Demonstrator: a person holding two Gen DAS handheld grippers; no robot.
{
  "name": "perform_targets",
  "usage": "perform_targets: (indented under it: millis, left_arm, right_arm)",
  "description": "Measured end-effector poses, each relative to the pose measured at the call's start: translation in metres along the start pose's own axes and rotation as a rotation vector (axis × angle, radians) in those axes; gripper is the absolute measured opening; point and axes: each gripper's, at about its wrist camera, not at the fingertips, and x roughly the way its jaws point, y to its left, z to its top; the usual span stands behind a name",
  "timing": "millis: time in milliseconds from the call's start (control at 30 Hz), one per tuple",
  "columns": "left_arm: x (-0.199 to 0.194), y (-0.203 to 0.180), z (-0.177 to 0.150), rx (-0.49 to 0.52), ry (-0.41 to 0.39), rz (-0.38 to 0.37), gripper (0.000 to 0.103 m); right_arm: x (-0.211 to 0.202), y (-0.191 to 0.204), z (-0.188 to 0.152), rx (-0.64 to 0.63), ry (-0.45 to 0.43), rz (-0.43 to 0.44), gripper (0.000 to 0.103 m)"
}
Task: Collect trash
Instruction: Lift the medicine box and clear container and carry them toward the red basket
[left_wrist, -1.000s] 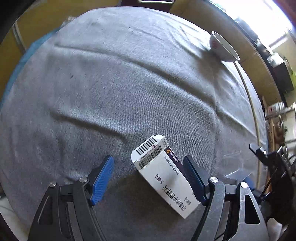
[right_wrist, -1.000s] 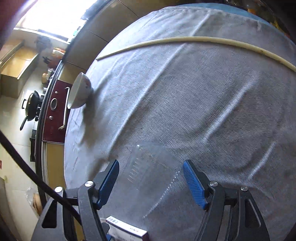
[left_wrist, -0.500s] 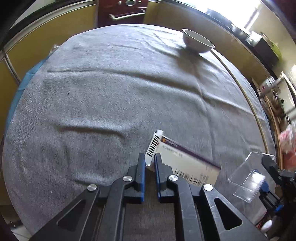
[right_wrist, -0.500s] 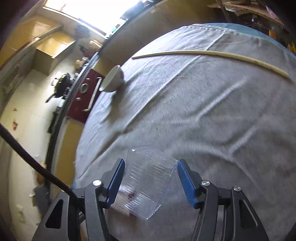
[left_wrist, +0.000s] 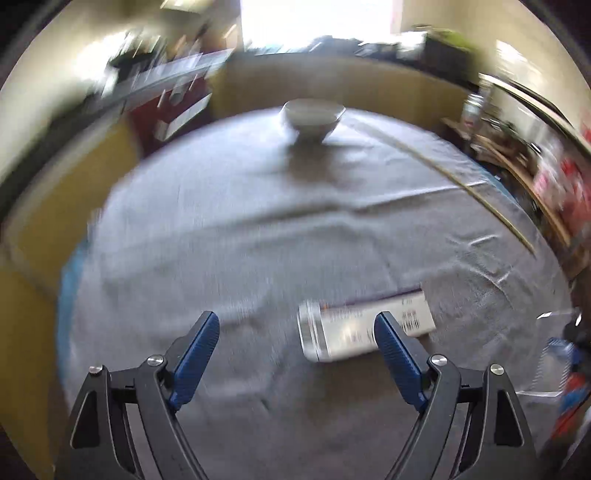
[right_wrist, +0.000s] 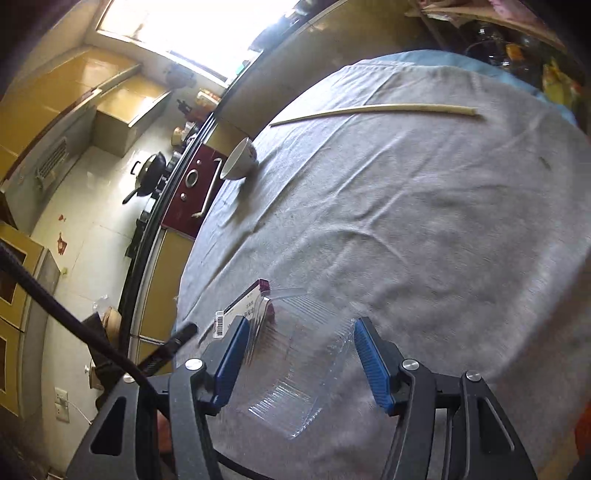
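The right gripper (right_wrist: 297, 354) clamps the clear plastic tray (right_wrist: 295, 373) above the near table (right_wrist: 424, 229) edge. The left gripper (left_wrist: 295, 343), fingers just opened wide, holds nothing; the cardboard box (left_wrist: 364, 330) lies beneath and should be re-gripped squarely.

A round table covered with a grey cloth (right_wrist: 424, 206) stands in a kitchen with yellow cabinets (right_wrist: 44, 99), a bright window (right_wrist: 177, 26), a pale tiled floor (right_wrist: 85, 229), a dark red appliance front (right_wrist: 192, 192) and a black pan (right_wrist: 147, 173) on the counter.
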Motion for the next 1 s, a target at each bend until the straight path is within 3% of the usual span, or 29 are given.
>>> perform_targets:
  millis: [67,133,200,300,567,600,733,867,1000]
  left_arm:
    - [0.009,-0.007,0.007,0.151,-0.033,-0.045,0.086]
    - [0.018,-0.015,0.005,0.306,-0.016,-0.130,0.086]
    - [0.028,-0.023,-0.001,0.457,-0.011,-0.162,0.086]
    - [0.044,-0.025,-0.003,0.561,0.004,-0.187,0.086]
    - [0.071,-0.027,-0.015,0.611,0.073,-0.243,0.086]
    - [0.071,-0.028,-0.016,0.597,0.058,-0.255,0.084]
    - [0.068,-0.023,-0.019,0.513,0.094,-0.325,0.059]
    - [0.061,-0.033,-0.026,0.483,0.076,-0.287,0.054]
    - [0.042,-0.045,-0.031,0.416,0.068,-0.314,0.049]
  right_arm:
    - [-0.007,-0.003,-0.003,0.006,-0.010,-0.012,0.062]
    - [-0.011,-0.005,-0.005,0.012,-0.012,-0.025,0.062]
    - [-0.013,-0.008,-0.007,0.019,-0.014,-0.037,0.062]
    - [-0.014,-0.010,-0.011,0.027,-0.005,-0.053,0.062]
    - [-0.006,-0.014,-0.023,0.032,0.032,-0.069,0.062]
    - [-0.003,-0.014,-0.024,0.033,0.039,-0.069,0.062]
    - [0.006,-0.011,-0.026,0.027,0.057,-0.066,0.062]
    - [0.005,-0.005,-0.028,-0.004,0.051,-0.064,0.062]
    - [-0.003,-0.005,-0.028,-0.009,0.032,-0.054,0.062]
